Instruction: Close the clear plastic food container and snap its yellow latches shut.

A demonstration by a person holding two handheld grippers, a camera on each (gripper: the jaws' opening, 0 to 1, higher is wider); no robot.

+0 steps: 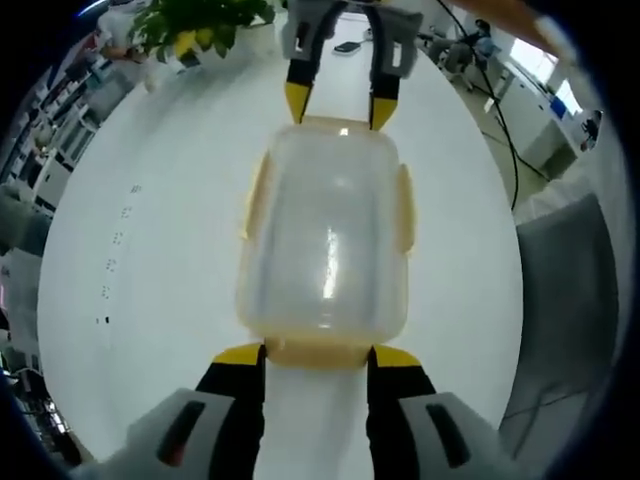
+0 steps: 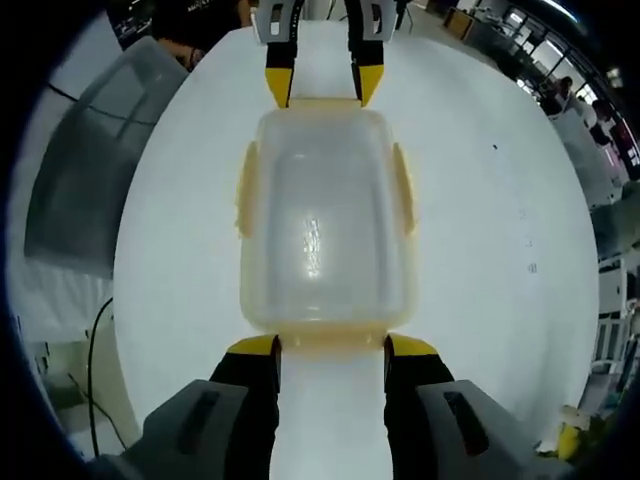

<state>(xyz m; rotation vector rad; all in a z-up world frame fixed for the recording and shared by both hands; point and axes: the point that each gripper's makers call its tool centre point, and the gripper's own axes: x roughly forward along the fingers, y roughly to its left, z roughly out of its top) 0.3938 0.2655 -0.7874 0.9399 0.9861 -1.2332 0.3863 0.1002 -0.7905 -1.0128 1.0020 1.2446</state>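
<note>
The clear plastic food container (image 1: pixel 325 240) (image 2: pixel 325 225) lies on the white table (image 1: pixel 130 250) (image 2: pixel 500 250) with its lid on. Pale yellow latches run along both long sides (image 1: pixel 405 205) (image 2: pixel 245 190) and at each short end (image 1: pixel 320 351) (image 2: pixel 330 340). My left gripper (image 1: pixel 318 358) (image 2: pixel 320 85) stands open at one short end, its yellow-tipped fingers on either side of that end latch. At the opposite end, my right gripper (image 2: pixel 330 350) (image 1: pixel 340 105) is open in the same way. Whether the latches are snapped down I cannot tell.
A potted green plant (image 1: pixel 200 25) stands at the far table edge in the left gripper view. A grey chair (image 1: pixel 570 290) (image 2: pixel 90 180) sits close beside the table. Desks and people show in the background (image 2: pixel 560 95).
</note>
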